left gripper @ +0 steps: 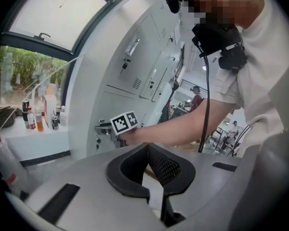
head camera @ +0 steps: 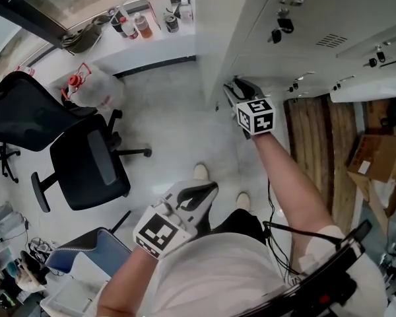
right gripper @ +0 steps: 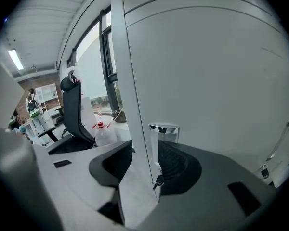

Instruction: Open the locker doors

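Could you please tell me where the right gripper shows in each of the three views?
Head view: the right gripper sits just above centre.
Left gripper view: it is left of centre, slightly below mid-height.
Right gripper view: the gripper fills the lower centre, jaws open.
Shared landmark: the white lockers, seen also at and.

Lockers [head camera: 317, 15] cut off, top/rt edge

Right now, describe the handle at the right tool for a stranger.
Take the grey lockers' end column, nearest the window. Low on it a chrome handle stands between the right tool's open jaws; no other handle has a tool at it.
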